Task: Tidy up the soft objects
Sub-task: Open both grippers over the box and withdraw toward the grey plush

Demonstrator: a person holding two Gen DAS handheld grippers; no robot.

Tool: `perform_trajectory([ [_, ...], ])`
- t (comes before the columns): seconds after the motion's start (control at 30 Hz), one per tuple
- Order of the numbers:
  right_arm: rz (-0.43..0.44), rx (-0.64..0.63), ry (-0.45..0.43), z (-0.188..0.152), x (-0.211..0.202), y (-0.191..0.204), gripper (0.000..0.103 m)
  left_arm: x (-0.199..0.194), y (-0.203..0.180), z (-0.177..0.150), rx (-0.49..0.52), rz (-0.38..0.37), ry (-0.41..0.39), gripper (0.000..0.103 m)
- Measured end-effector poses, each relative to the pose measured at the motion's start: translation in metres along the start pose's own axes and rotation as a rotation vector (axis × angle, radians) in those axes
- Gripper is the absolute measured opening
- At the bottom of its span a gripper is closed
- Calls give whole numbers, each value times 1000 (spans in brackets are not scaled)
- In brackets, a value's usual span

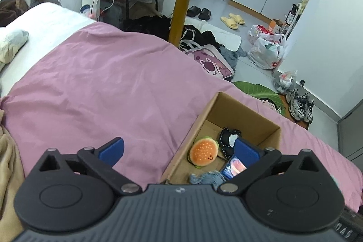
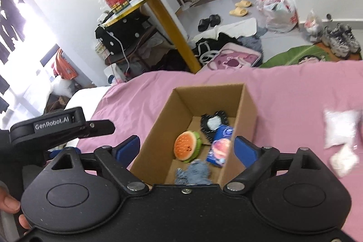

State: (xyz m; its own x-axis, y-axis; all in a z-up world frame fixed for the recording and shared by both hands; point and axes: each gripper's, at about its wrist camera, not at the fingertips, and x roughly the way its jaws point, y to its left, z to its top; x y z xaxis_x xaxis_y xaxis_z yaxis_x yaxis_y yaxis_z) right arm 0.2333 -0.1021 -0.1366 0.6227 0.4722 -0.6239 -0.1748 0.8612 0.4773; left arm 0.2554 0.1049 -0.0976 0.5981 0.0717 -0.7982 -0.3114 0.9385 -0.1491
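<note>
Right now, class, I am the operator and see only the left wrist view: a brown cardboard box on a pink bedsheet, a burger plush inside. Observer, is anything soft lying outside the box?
Observer: Yes. The right wrist view shows a blurred white packet on the pink bedsheet, right of the brown cardboard box.
Operator: Only one?
Observer: A smaller white bundle lies beside it, nearer the camera.
Operator: Is the right gripper holding anything?
Observer: No; the right gripper is open, its fingers wide apart, gripping nothing.

Brown cardboard box (image 2: 246,110) ahead of the right gripper (image 2: 188,150), whose pads are blue, holds an orange-and-green burger plush (image 2: 185,146); pink bedsheet (image 1: 109,83) beneath
</note>
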Motion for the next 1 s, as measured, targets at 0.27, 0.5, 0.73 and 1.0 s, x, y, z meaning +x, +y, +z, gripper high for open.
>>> perform_trajectory([
  [0.27,-38,-31,-41,3,-34,-13,103,-24,-16,-12,-2,-29,-48,103],
  [0.5,-44,-44,-55,2,-54,-19,103,-48,-32,-23,48,-6,-98,103],
  [0.73,-37,-41,-74,0,-81,-27,103,-69,-45,-36,67,-4,-114,103],
  [1.0,-49,-42,-86,-3,-109,-38,103,-92,-59,-53,79,-57,-107,103],
])
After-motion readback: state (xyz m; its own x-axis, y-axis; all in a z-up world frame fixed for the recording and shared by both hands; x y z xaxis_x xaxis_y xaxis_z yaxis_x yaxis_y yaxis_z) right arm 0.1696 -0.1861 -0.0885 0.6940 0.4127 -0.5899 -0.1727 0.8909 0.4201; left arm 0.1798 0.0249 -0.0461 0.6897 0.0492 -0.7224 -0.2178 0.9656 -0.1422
